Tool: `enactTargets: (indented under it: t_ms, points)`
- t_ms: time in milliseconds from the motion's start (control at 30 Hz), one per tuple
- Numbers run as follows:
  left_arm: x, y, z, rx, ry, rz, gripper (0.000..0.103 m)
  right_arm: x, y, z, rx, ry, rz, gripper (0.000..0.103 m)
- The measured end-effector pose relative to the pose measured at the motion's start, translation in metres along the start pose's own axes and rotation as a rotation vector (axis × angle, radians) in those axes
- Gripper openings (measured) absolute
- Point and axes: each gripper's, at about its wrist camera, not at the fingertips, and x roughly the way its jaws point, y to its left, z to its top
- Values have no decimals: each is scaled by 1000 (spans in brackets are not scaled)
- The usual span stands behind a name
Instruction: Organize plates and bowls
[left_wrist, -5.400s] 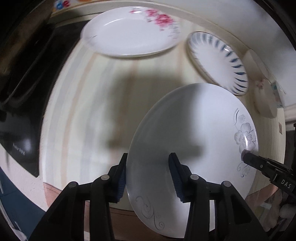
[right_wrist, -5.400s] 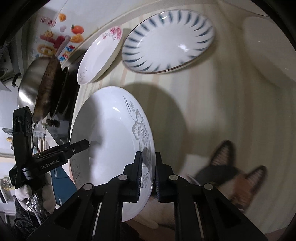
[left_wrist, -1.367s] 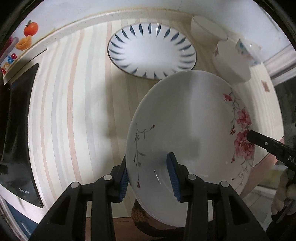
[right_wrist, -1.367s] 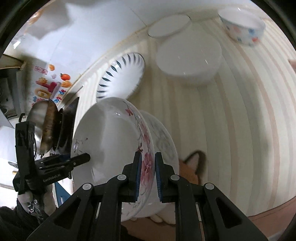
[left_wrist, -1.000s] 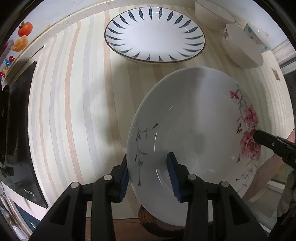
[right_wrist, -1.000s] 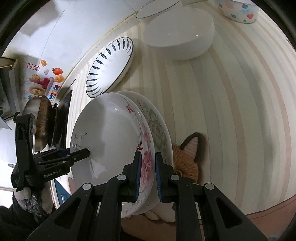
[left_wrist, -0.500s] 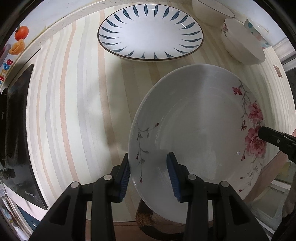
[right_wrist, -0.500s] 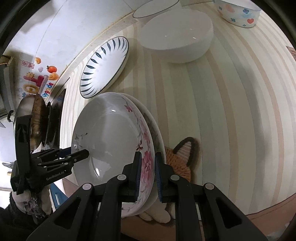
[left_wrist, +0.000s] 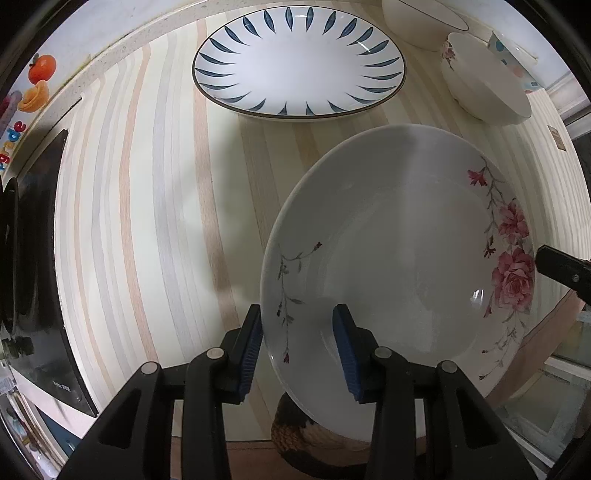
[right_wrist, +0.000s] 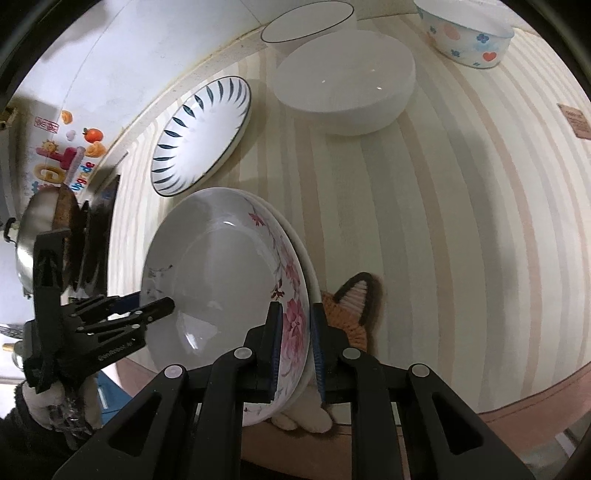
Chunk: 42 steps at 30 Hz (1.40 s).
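Note:
A white plate with pink roses (left_wrist: 399, 266) lies on top of a second white plate, whose rim (right_wrist: 308, 266) shows just behind it in the right wrist view. My left gripper (left_wrist: 297, 328) straddles the rose plate's near rim with a wide gap between its fingers, open. My right gripper (right_wrist: 295, 328) straddles the opposite rim over the roses (right_wrist: 291, 314) with a gap around the rim. The left gripper also shows in the right wrist view (right_wrist: 162, 302). A plate with blue leaf marks (left_wrist: 299, 62) lies flat further back.
White bowls (left_wrist: 484, 88) and a bowl with coloured hearts (right_wrist: 465, 33) stand at the back right. A cat-shaped knitted mat (right_wrist: 354, 314) lies under the stacked plates at the counter's front edge. A black hob (left_wrist: 33, 258) with a steel pan (right_wrist: 40, 229) is to the left.
The rose plate has come down onto the plate beneath it, and both grippers have widened a little around its rim.

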Motion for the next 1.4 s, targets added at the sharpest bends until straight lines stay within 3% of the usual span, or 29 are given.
enactTargets:
  t_ms: [200,400,533,633,867,1067,1300,1400]
  points:
    - [-8,3,0,-4,-4,-7,36,-12,7,5,-16,-12,12,18]
    - [-50,19,7,-42,-79,-19,36,-23,23,15,-27,-25,33,19]
    - [-78,48,37,-110,-152,-31,37,-29,40,38,-19,-38,72,31]
    - [-81,72,68,-159,-173,-32,37,-29,53,62,-22,-50,79,32]
    - [-33,111,143,-193,-79,-93,37,7,78,147,-1,-20,34,32]
    - [3,118,184,-185,-5,-116,37,44,89,212,-62,36,-105,32]
    - [29,113,200,-168,36,-183,36,76,78,237,-73,117,-180,32]
    - [28,108,203,-148,21,-206,25,85,77,239,-89,122,-188,27]
